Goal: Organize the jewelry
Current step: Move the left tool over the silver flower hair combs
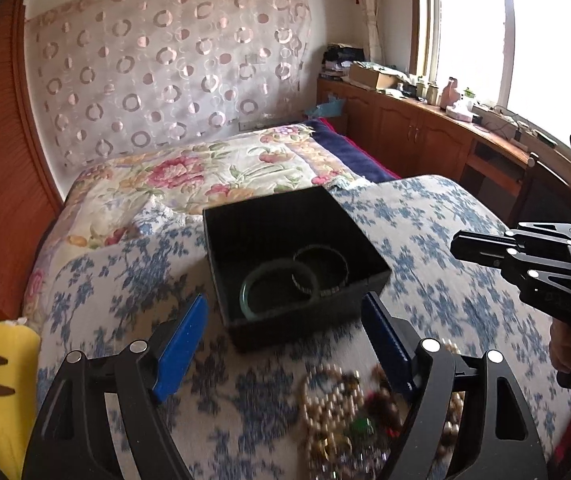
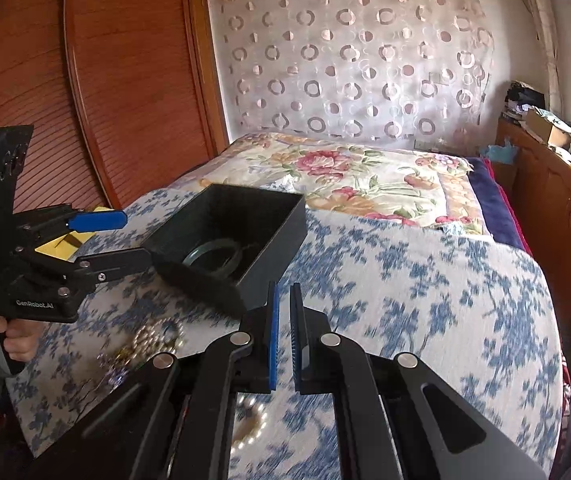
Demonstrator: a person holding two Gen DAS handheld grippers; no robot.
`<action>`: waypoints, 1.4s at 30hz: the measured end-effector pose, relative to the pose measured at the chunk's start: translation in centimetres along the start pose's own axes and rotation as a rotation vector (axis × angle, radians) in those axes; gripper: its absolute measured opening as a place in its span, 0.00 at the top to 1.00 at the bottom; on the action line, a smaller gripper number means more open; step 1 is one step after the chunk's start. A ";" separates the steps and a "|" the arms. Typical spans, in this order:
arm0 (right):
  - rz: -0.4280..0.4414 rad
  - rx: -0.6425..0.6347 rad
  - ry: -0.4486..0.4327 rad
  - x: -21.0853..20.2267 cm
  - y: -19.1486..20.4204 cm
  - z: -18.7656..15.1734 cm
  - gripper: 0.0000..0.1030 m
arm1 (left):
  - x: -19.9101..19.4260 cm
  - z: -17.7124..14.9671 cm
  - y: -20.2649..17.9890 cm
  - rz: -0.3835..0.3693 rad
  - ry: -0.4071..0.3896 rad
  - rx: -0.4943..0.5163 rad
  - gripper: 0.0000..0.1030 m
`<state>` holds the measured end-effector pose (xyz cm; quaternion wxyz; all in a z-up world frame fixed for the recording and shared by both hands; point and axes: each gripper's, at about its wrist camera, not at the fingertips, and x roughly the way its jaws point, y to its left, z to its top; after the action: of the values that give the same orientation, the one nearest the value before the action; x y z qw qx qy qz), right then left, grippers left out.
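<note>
Bangles already lie in the black box. Left gripper hangs spread and empty above the near bead pile, right gripper pressed together, empty. Next, probably: descend, pinch one strand.

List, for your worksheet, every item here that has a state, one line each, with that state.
left gripper: open, nothing between the fingers
right gripper: shut, holding nothing
black box: lidless, upright on the bed
green bangle: lying in the box
dark bracelet: in the box, overlapping the bangle
bead jewelry pile: loose on the bedspread, outside the box
</note>
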<state>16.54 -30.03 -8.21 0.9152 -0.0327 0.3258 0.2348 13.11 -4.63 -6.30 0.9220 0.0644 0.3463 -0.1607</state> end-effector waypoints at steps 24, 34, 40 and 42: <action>-0.008 0.014 0.069 -4.5 3.0 -8.0 0.90 | -3.0 -8.4 -1.7 -0.022 0.086 -0.037 0.26; -0.019 0.033 0.122 -4.2 2.7 -11.3 0.89 | -1.6 -9.9 -3.5 -0.051 0.163 -0.006 0.26; -0.015 0.022 0.107 -4.4 2.8 -11.4 0.90 | -0.7 -9.9 -3.9 -0.057 0.189 -0.005 0.25; -0.014 0.020 0.102 -4.5 2.9 -11.4 0.90 | -0.6 -9.8 -3.9 -0.061 0.189 -0.011 0.25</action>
<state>5.53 -31.78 -14.14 0.8993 -0.0376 0.3744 0.2231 5.30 -5.87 -13.27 0.8801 0.0637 0.4346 -0.1802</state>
